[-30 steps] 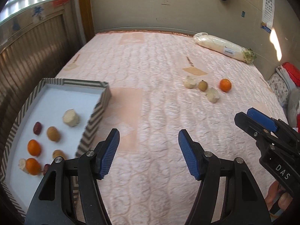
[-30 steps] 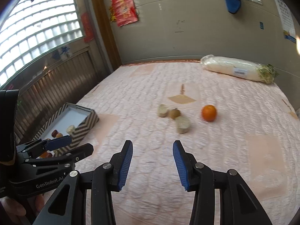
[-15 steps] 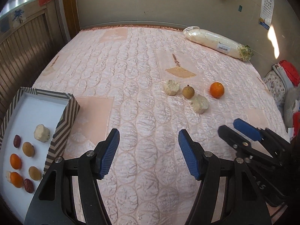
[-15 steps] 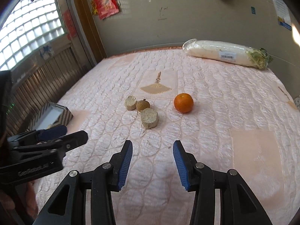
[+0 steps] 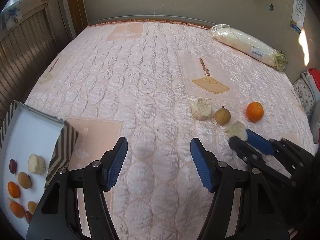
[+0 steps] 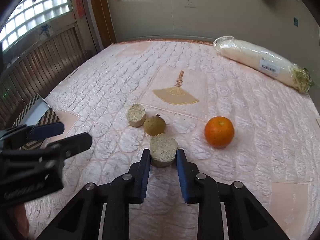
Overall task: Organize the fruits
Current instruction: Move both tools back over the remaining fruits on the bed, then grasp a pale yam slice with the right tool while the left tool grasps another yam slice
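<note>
Counting the loose produce on the bed (image 6: 250, 160): two pale cut chunks, one brown round fruit (image 6: 154, 127) and one orange (image 6: 219, 131). The far chunk (image 6: 136, 115) touches the brown fruit; the near chunk (image 6: 164, 149) lies just in front of that fruit, and the orange sits apart to their right. One long plastic-wrapped white vegetable (image 6: 264, 64) lies near the far right edge of the bed.

Right gripper (image 6: 163, 155): jaws closing, with the near chunk between the blue pads; the pads appear to meet its two sides, and the chunk rests on the bedcover. Left gripper (image 5: 159, 153): jaws spread about halfway, nothing between them, held over bare quilt.

View differences: the left wrist view alone shows the inside of the striped tray (image 5: 64, 150) at the bed's left edge. It holds one pale chunk (image 5: 36, 164), three oranges, two tan fruits and two dark red fruits; one further pale item at the frame edge cannot be identified. The right wrist view shows only a corner of that tray, behind the left gripper. In the left wrist view the near chunk is largely covered by the right gripper's tip, so the grip cannot be judged there.
</note>
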Demonstrator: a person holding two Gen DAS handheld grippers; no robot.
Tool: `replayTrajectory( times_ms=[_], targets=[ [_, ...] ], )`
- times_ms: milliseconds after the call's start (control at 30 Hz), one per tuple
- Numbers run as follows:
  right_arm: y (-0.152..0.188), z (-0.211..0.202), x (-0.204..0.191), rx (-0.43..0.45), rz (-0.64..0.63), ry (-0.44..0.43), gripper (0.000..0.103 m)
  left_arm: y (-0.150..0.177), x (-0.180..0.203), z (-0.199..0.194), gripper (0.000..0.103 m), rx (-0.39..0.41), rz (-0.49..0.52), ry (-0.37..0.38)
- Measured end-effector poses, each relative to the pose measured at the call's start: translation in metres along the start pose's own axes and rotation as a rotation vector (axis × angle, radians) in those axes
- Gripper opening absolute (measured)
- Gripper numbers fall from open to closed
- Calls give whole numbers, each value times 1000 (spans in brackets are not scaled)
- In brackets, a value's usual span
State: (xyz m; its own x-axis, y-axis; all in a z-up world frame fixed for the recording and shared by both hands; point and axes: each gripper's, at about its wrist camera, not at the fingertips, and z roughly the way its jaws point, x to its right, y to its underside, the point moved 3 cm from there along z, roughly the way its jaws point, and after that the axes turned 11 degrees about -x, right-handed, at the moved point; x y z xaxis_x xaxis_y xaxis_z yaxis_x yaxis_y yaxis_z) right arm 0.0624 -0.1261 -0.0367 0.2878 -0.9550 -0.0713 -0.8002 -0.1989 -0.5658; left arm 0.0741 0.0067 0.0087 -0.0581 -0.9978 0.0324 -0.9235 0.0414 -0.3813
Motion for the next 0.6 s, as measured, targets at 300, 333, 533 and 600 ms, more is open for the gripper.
replayTrajectory(
  times_ms=[300,333,533,600],
  targets=[
    [9,-13,36,35,100,-45,25,-26,29,22,66,-2,113,-20],
    [9,-13,38,35,108,-56,25,-26,31,24,66,-3,126,-27],
    [8,-18,40,52,113,-83,25,-41,42,40,66,-5,152,-1],
    [8,-16,42,47,115,-86,25,-44,44,41,65,8,160,3]
  ],
)
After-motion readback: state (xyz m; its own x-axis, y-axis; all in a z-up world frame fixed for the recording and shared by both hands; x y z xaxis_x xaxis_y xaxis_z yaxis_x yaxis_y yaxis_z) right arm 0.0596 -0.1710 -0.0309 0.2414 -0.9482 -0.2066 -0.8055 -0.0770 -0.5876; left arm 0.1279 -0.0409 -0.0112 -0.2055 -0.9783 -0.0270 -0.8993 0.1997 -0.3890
